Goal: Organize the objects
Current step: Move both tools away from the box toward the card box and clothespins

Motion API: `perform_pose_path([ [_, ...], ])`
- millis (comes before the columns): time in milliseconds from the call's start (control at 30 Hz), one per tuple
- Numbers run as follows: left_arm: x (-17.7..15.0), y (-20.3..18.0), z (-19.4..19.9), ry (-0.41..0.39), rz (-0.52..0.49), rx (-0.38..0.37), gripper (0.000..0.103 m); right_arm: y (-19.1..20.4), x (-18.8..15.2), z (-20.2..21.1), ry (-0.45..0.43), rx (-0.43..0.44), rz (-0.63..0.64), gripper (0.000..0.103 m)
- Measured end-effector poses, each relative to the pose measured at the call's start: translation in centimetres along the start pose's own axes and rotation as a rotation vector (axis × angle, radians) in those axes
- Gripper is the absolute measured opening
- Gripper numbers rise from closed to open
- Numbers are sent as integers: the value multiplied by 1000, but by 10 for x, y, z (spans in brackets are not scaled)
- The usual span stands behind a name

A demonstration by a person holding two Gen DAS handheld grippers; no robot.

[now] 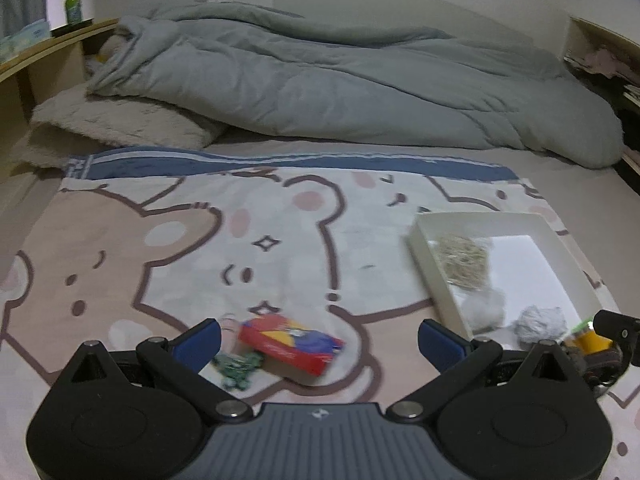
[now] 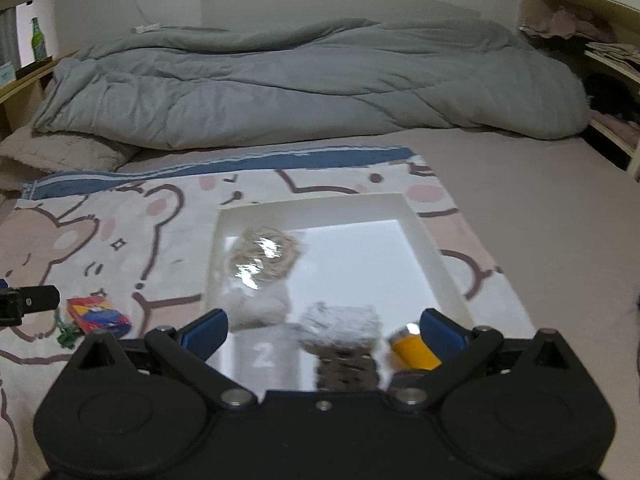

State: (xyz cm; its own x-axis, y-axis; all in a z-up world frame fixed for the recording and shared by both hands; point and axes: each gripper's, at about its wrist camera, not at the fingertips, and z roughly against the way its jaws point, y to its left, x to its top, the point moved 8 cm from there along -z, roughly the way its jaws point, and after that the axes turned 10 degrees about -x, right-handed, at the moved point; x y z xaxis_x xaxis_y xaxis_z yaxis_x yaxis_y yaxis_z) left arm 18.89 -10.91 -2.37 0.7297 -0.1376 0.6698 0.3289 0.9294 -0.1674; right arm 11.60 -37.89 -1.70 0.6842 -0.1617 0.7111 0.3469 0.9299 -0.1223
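Both grippers, left (image 1: 318, 338) and right (image 2: 322, 330), are spread wide and empty. Near left on the blanket (image 1: 120, 240) lies a red box (image 1: 290, 344): probably light, stiff cardboard; pinch across its short sides.

Blanket (image 1: 280, 240) centre clear; white tray (image 1: 430, 264) blocks right, duvet (image 1: 320, 80) behind.

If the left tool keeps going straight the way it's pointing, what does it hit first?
Most likely the red box, which lies on the bear blanket between the open fingers of the left tool. Depth is hard to judge; beyond it the blanket looks bare up to the grey duvet.
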Motion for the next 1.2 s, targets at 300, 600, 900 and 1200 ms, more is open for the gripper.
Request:
perform_pose_path([
  [300, 0, 49, 12, -12, 34, 50, 103, 56, 7, -6, -5, 53, 52, 103],
  [600, -4, 96, 23, -26, 62, 98, 103, 103, 13, -9, -10, 106, 70, 103],
  [900, -6, 123, 28, -32, 119, 106, 103, 140, 15, -8, -7, 148, 88, 103],
  [1200, -7, 134, 21, -33, 131, 124, 103, 175, 7, -8, -108, 198, 186, 103],
])
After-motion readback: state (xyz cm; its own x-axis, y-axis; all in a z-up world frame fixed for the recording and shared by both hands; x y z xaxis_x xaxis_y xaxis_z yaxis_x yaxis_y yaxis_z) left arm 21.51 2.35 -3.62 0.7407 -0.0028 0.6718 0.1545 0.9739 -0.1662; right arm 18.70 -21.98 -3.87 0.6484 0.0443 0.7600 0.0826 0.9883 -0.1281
